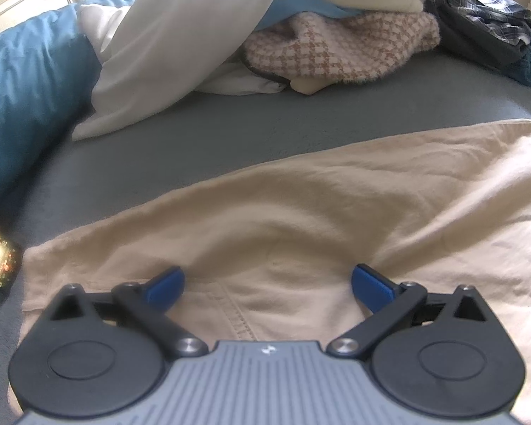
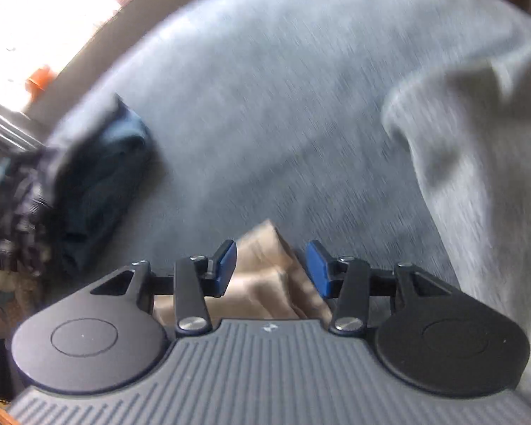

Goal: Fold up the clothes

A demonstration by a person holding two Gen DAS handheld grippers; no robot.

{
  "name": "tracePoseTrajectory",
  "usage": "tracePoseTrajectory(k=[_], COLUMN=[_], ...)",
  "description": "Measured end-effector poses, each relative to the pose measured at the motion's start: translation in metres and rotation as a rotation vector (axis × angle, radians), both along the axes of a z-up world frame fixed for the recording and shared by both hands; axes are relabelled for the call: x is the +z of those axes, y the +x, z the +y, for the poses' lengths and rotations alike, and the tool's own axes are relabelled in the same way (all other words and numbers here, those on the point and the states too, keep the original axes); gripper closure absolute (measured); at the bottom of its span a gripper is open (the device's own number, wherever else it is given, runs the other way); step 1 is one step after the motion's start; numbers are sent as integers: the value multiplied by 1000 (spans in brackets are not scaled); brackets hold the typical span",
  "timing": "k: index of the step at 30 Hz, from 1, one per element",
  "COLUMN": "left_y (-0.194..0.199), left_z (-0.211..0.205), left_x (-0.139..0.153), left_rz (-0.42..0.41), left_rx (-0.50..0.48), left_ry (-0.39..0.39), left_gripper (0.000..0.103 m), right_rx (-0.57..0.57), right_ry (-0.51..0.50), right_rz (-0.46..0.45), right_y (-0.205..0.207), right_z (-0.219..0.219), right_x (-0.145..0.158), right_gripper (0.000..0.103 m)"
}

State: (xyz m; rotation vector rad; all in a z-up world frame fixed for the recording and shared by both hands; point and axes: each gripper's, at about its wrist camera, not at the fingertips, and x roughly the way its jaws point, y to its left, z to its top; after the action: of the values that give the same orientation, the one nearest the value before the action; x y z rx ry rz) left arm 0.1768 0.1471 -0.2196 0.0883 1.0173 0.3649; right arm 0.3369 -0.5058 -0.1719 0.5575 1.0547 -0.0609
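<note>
Left wrist view, read from its left edge: a blue pillow (image 1: 24,81) is seen against the headboard, then a white sheet (image 1: 166,46) draped over a houndstooth knit (image 1: 343,46), then a dark plaid shirt (image 1: 485,17) at the far right, all heaped on the grey bed (image 1: 265,127). Nearer the camera, the beige trousers (image 1: 301,205) are spread flat across the bed, a stitched seam showing just ahead of the left gripper (image 1: 267,283), whose jaws are held wide apart above the cloth with nothing gripped.

In the blurred right wrist view, folded dark clothes (image 2: 99,177) are seen at the left, and a corner of beige cloth (image 2: 265,276) lies between the half-open jaws of the right gripper (image 2: 270,265); the pads are not seen pressing on it. A pale grey garment (image 2: 478,177) hangs at the right.

The trousers are judged light, limp and prone to creasing; they are best taken at a hem or waistband corner, where the doubled fabric gives firmer purchase.
</note>
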Motion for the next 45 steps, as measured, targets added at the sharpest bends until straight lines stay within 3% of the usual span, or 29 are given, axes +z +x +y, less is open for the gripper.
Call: tracePoseTrajectory(k=[4,8,11,14,17,20,24,27,32,35,36,38,40,45], left_y=[2,3,3,4,4,4,4,4,4,3,3,3,5,4], left_z=[-1,-2,-2,-3,-4,-5,-6,-6,-5,-5,-4,-4,-4,-4], left_x=[0,1,1,0,0,0,1,1,1,1,1,2,2,1], left_rz=[2,6,9,11,13,13,12,12,13,13,12,12,12,11], left_rx=[-2,-5,-2,4,0,2,12,9,7,6,5,6,3,4], left_ry=[8,19,23,26,35,37,38,40,37,38,37,36,35,34], left_gripper=[1,1,1,1,1,1,0,0,0,0,0,0,0,0], right_rx=[-91,-91,-26,128,401,611,786,773,456,238,188,155,157,22], right_ry=[126,216,203,60,-270,-554,-670,-614,-301,-144,-113,-138,-137,212], right_rz=[113,100,87,7,-134,-217,-258,-251,-171,-135,-132,-150,-168,-95], right_y=[-4,-6,-10,-15,-35,-60,-76,-71,-39,-23,-20,-19,-17,-8], right_z=[-10,-10,-2,21,65,108,134,133,88,59,52,49,50,22], right_x=[-9,-8,-2,10,29,30,24,21,20,11,8,6,3,-26], right_gripper=[58,62,74,92,92,92,90,88,70,71,77,88,88,79])
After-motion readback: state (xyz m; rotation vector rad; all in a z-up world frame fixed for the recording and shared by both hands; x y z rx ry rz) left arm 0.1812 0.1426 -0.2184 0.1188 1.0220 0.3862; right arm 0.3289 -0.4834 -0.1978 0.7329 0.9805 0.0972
